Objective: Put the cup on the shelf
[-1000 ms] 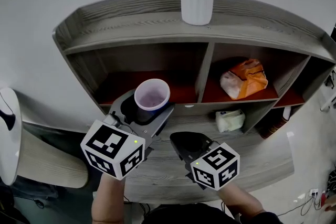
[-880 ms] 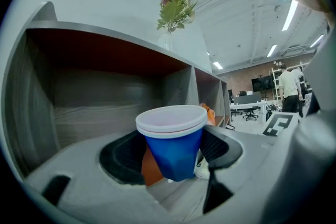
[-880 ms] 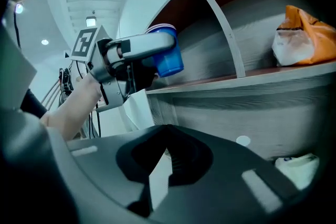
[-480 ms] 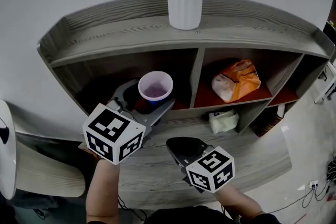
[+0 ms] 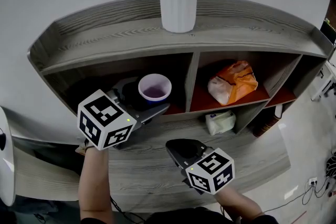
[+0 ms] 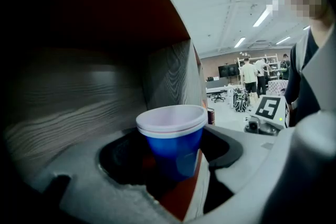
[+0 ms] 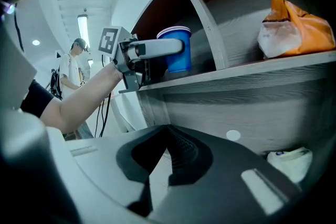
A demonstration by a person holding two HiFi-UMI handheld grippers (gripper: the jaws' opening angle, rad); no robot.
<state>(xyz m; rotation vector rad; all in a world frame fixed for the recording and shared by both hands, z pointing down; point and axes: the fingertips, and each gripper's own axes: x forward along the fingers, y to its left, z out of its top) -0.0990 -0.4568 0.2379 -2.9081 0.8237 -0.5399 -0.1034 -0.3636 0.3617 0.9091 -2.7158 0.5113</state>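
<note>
The left hand-held gripper (image 5: 151, 94) is reaching into the left compartment of the shelf (image 5: 115, 34), just left of centre in the head view. Its jaws are closed round the cup (image 5: 155, 89). The cup is blue with a white rim, upright, mouth up. In the left gripper view its blue wall sits between the two grey jaws, with the compartment's red floor showing under it. Whether the base is resting on that floor or sits just above it can't be told from here. The cup is close to the front edge, just left of the upright divider (image 5: 191, 78).

Over to the right hand-held gripper (image 7: 169, 128): jaws together, nothing between them. It hovers low in the head view over the grey wood counter (image 5: 152, 170), well apart from the cup. Its own camera looks up at the shelf's front edge and catches the other gripper alongside the cup.

In the right compartment an orange bag (image 5: 235, 81) lies on the red floor. Below it, a white packet (image 5: 220, 122) sits on the counter under the shelf. Up top, at the upper middle of the frame, a white ribbed vase (image 5: 178, 0) stands on the top board.
</note>
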